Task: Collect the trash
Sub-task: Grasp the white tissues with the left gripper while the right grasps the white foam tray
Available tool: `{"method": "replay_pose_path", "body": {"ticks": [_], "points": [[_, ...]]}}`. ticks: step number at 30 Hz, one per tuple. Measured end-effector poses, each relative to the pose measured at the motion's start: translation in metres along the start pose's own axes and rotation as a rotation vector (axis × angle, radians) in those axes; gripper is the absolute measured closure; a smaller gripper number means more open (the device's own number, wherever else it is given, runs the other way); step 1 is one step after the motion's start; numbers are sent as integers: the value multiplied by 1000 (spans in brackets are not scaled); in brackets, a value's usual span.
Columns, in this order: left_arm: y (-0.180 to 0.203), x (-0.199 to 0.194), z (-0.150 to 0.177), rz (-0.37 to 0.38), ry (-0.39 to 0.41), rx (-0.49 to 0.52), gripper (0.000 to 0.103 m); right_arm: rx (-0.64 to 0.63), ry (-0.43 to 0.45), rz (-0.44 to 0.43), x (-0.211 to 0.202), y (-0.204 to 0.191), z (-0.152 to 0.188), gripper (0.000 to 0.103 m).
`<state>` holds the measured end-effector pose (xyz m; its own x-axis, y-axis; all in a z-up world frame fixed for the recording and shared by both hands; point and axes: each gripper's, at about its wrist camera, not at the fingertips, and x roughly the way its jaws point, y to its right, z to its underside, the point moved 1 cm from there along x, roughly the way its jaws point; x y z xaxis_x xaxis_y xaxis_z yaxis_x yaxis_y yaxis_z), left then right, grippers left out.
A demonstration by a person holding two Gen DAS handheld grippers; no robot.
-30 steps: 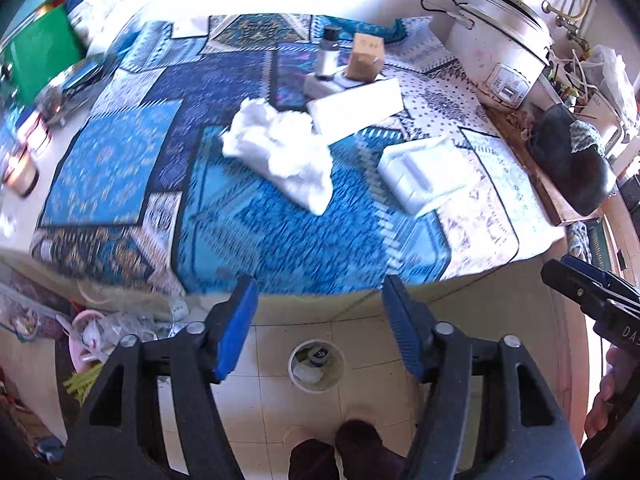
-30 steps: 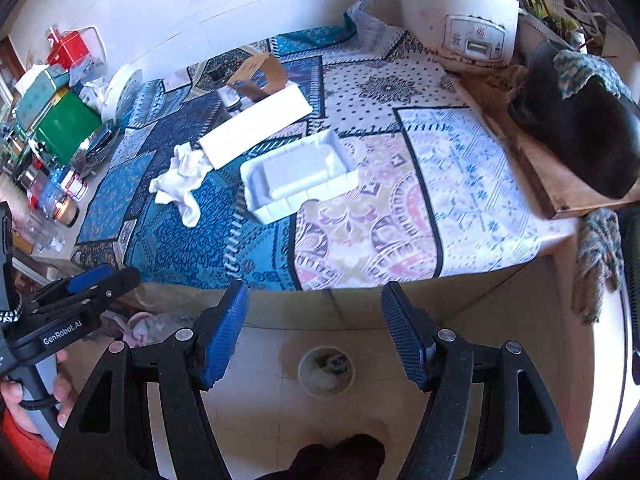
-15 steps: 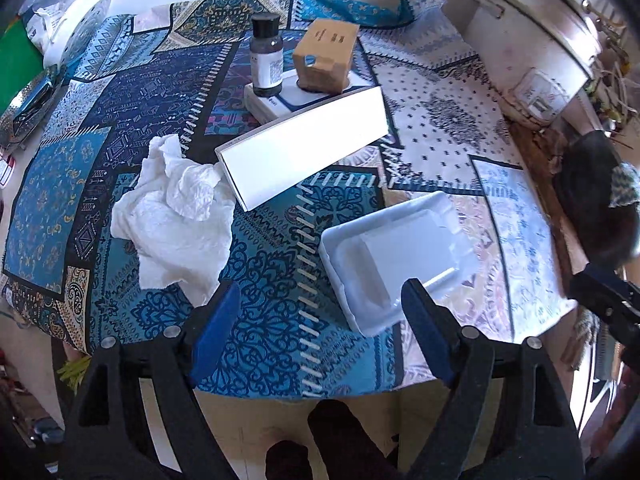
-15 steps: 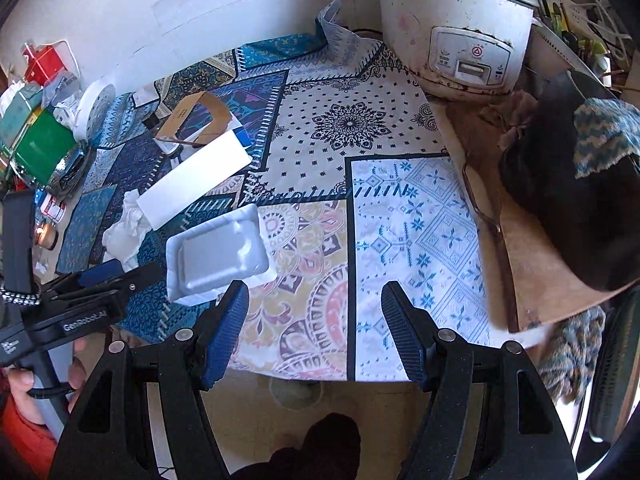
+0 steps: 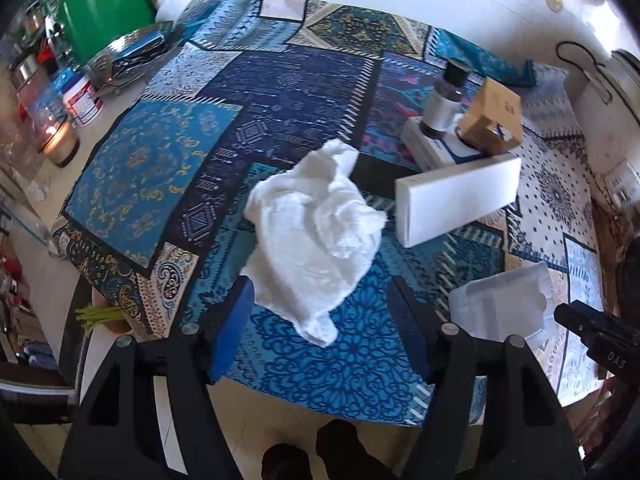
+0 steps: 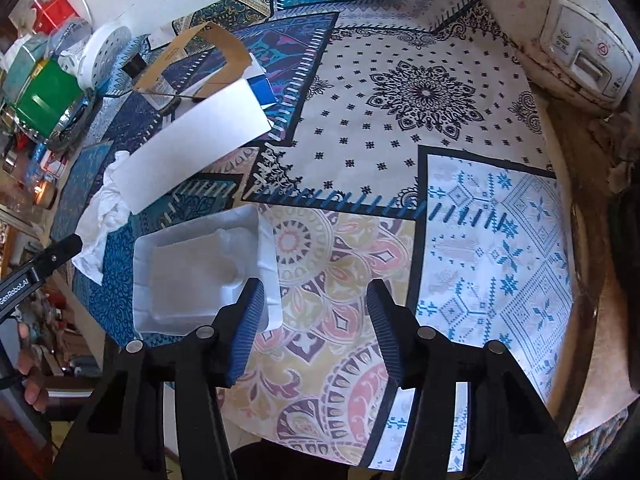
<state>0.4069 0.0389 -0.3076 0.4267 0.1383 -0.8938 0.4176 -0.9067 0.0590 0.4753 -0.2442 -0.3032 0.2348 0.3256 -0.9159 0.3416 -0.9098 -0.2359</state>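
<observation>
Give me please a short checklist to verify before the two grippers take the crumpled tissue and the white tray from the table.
1. Left gripper lined up with the crumpled tissue: ok, the tissue's near corner lies between the fingers.
2. Left fingers empty: ok, they are closing but press on nothing yet.
3. Right gripper lined up with the white tray: not ok, only its left finger is over the tray's corner.
4. Right fingers empty: ok, closing over bare cloth.
5. Tissue free of the long white box: ok, seen apart in the left wrist view.
6. Trash bin in reach: cannot tell, none in view.
</observation>
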Motion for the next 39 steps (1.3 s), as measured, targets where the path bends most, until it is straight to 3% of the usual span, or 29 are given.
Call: {"method": "replay_pose_path", "body": {"ticks": [4, 7, 10, 12, 16, 19, 20, 25, 34, 39], "points": [[-14, 1, -8, -38, 18, -24, 35, -45, -7, -5, -1, -8, -5, 59], [-19, 17, -12, -37, -12, -24, 35, -81, -9, -8, -1, -16, -6, 60], [-27, 39, -13, -22, -74, -67, 35, -98, -33, 6, 8, -19, -8, 71], [-27, 44, -13, -2, -73, -83, 35, -92, -50, 12, 15, -17, -9, 80], [-18, 43, -13, 15, -47, -55, 36, -94, -60, 26, 20, -17, -10, 83], [-10, 50, -13, 18, -65, -24, 53, -119, -61, 25, 22, -22, -12, 88], [-7, 54, -12, 21, -79, -18, 59, -126, -63, 19, 24, -24, -12, 95], [-1, 56, -9, 32, -75, -3, 94, -104, -54, 2, 28, -25, -14, 99], [-4, 24, -5, 88, -9, -23, 99, -30, 6, -12, 9, -7, -10, 100], [-1, -3, -7, 83, 51, -23, 99, 6, 45, -3, -5, 3, -6, 100]]}}
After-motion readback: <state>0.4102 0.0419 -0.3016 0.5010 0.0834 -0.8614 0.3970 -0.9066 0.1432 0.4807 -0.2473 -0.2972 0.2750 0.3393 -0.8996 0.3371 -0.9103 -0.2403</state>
